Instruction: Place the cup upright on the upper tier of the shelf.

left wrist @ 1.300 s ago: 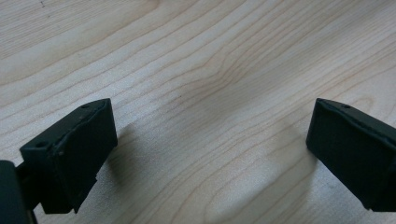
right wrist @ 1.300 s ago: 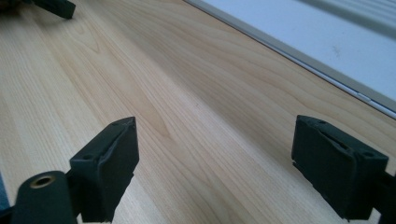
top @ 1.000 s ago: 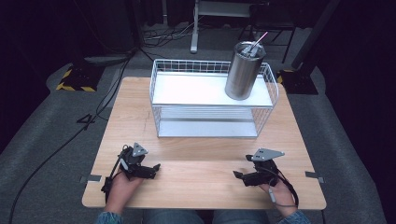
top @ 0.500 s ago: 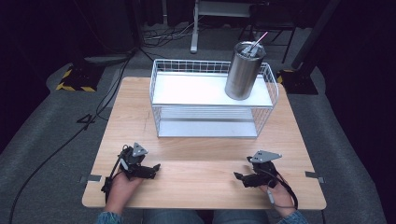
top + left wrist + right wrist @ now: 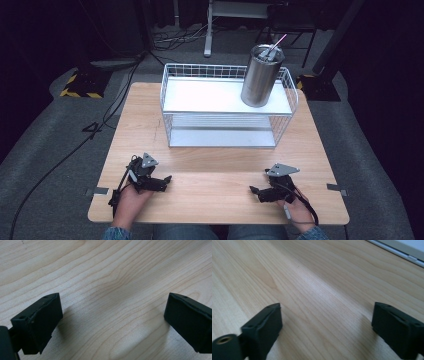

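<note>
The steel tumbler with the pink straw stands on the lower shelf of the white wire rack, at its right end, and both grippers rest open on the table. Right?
Not quite. The high view shows the steel tumbler on the top shelf of the white wire rack, at its right end. The rest holds: the left gripper and right gripper rest open on the table.

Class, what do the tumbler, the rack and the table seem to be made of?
Tumbler: likely brushed steel, dull grey sheen.
Rack: thin wire, seemingly white-coated metal, open grid sides.
Table: pale wood or wood-look laminate, matte, visible grain lines.
</note>
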Available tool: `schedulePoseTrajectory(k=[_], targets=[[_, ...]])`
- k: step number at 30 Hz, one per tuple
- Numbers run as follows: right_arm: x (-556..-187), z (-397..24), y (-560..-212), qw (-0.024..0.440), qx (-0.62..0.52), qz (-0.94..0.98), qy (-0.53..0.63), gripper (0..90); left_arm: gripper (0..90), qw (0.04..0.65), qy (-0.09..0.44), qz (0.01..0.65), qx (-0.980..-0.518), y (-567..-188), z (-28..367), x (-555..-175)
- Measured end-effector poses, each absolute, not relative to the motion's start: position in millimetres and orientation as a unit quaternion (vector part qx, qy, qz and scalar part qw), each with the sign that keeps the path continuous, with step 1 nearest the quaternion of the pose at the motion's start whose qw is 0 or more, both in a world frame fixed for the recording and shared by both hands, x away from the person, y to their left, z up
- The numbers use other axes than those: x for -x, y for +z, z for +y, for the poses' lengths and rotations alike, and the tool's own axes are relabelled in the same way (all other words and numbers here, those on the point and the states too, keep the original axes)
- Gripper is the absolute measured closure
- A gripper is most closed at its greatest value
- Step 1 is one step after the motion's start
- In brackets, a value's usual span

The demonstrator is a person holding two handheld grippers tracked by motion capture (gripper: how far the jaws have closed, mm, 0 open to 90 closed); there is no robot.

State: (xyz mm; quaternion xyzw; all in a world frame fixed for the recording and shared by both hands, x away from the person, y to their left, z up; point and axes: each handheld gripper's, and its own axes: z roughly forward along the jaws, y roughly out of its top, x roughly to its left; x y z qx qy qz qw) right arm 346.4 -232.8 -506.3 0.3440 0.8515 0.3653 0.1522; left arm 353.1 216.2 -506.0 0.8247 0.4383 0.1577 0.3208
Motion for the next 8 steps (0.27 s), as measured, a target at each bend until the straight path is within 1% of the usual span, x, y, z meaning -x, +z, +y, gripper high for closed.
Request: schedulePoseTrajectory(k=[8], targets=[[-344.9, -232.2, -506.5, 0.158, -0.364, 0.846, 0.358, 5.2, 2.4, 0.321, 0.158, 0.439, -0.824, -506.0, 216.1, -352.9]])
